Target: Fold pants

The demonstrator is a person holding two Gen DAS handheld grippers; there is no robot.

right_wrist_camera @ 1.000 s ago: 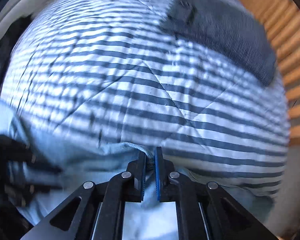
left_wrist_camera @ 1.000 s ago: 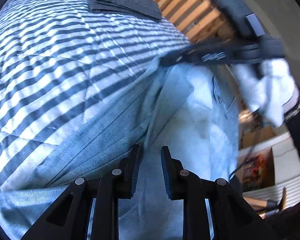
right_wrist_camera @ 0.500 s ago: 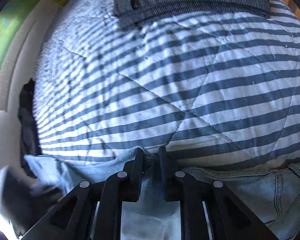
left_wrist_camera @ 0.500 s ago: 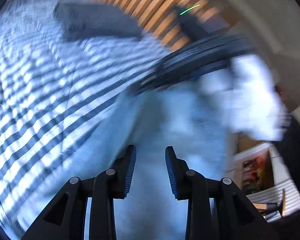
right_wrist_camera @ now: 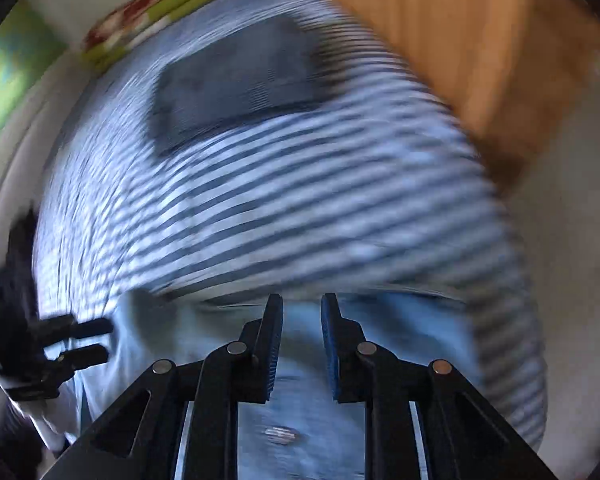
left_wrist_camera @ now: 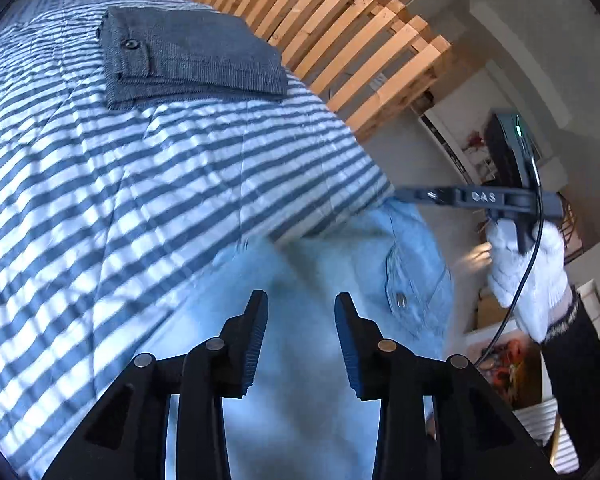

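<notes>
Light blue jeans [left_wrist_camera: 340,272] lie at the near edge of the striped bed [left_wrist_camera: 160,176], their pocket and rivet facing up. My left gripper [left_wrist_camera: 301,316] hangs above the denim, its jaws opening with nothing between them. In the right wrist view, blurred by motion, my right gripper [right_wrist_camera: 301,320] stands over the jeans [right_wrist_camera: 300,412] with its jaws opening and nothing gripped. The right gripper also shows in the left wrist view [left_wrist_camera: 404,193], at the bed's corner, held by a white-gloved hand [left_wrist_camera: 528,268]. The left gripper appears at the far left of the right wrist view [right_wrist_camera: 100,340].
A folded dark grey pair of pants [left_wrist_camera: 188,60] lies at the far side of the bed. Wooden bed slats [left_wrist_camera: 340,40] lean behind it. Boxes and pictures [left_wrist_camera: 508,360] crowd the floor at the right. A green and red cushion [right_wrist_camera: 152,12] sits beyond the bed.
Both grippers let go of the jeans and opened. The right gripper swung away to the bed's corner and rolled; the left one pulled back and up a little.
</notes>
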